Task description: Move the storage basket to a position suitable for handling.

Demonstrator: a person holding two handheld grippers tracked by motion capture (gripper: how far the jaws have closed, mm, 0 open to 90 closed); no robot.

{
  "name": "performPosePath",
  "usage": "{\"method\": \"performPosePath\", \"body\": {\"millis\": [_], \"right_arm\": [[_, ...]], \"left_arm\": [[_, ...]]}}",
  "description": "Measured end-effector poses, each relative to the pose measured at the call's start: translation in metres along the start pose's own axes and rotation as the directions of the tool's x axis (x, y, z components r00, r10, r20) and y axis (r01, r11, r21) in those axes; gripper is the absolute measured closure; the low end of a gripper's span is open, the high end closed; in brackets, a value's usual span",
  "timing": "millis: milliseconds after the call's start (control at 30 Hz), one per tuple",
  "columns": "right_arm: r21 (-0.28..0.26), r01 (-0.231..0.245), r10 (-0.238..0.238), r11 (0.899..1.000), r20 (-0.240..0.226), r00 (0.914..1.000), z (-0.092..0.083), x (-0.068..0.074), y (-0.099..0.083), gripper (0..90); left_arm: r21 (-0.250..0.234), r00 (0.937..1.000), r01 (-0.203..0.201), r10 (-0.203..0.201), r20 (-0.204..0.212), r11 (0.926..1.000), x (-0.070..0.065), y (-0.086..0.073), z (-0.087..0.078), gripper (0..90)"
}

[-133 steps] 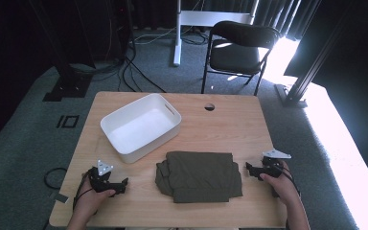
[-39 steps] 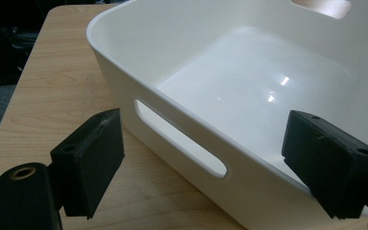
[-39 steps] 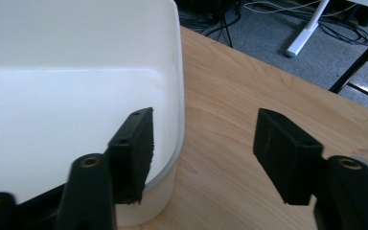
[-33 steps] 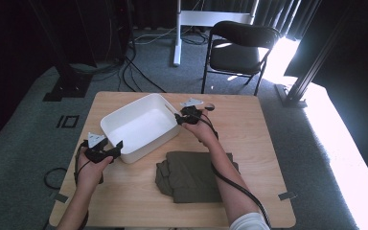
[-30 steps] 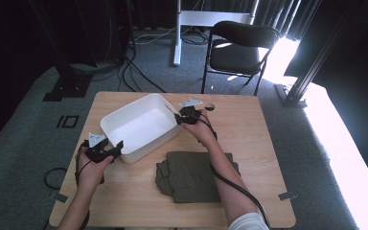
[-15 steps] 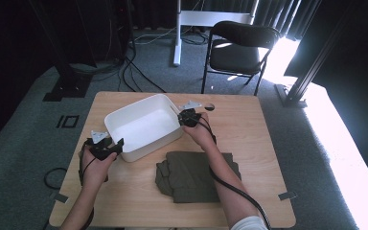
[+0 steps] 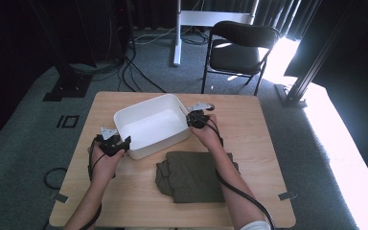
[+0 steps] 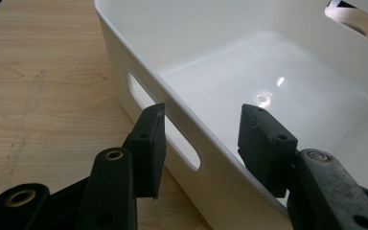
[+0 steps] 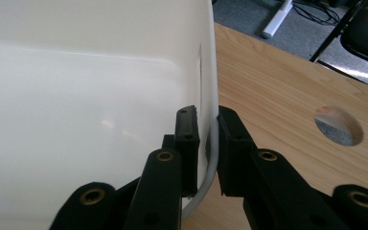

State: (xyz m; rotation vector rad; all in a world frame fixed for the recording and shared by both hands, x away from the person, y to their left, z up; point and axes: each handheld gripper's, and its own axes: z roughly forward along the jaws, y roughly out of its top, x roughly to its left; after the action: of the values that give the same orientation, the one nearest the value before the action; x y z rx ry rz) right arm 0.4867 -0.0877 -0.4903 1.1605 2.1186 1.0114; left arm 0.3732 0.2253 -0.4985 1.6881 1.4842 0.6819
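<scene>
High view footage showed both forearms reaching in from the near edge of the wooden counter [image 7: 268, 120]. The left hand [image 7: 106, 160] was stretched to the near left end of the white bin [image 7: 148, 125], and the left gripper [image 7: 116, 143] was held against that end. The right arm was laid across the folded olive cloth [image 7: 191, 175], and the right gripper [image 7: 195, 120] was placed at the bin's far right end.

From the left gripper view, the jaws were seen spread apart astride the bin's wall [image 8: 182, 120], one outside beside the handle slot [image 8: 165, 129] and one inside, with neither pad pressed to the plastic. From the right gripper view, the jaws were seen closed on the bin's thin rim [image 9: 211, 96], one inside and one outside, with a round hole [image 9: 338, 125] in the counter visible just beyond.

Compared with the frame half a second before, little change was noted: the left gripper had been brought slightly nearer the bin, while the bin and the cloth had been left where they lay.
</scene>
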Motion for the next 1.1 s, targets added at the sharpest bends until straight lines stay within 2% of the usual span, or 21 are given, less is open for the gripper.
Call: {"method": "performPosePath", "body": {"millis": [367,533,700,1100], "right_arm": [[0.0,-0.05,0.05,0.999,0.041,0.9979,-0.013,-0.022,-0.013,81.3],[0.001,-0.07,0.07,0.998,0.05,0.9963,-0.021,-0.034,-0.02,80.9],[0.005,-0.085,0.084,0.996,0.069,0.994,-0.028,-0.046,-0.026,81.0],[0.004,-0.134,0.133,0.991,0.108,0.9852,-0.046,-0.068,-0.042,80.9]], "left_arm": [[0.012,0.9985,-0.052,0.052,0.019,0.9986,-0.023,0.01,0.016,57.4],[0.014,0.9976,-0.055,0.055,0.042,0.9984,-0.033,0.014,0.023,58.0],[0.024,0.995,-0.081,0.08,0.06,0.9964,-0.044,0.018,0.03,58.3],[0.028,0.9884,-0.113,0.11,0.105,0.9932,-0.067,0.027,0.046,58.9]]}}
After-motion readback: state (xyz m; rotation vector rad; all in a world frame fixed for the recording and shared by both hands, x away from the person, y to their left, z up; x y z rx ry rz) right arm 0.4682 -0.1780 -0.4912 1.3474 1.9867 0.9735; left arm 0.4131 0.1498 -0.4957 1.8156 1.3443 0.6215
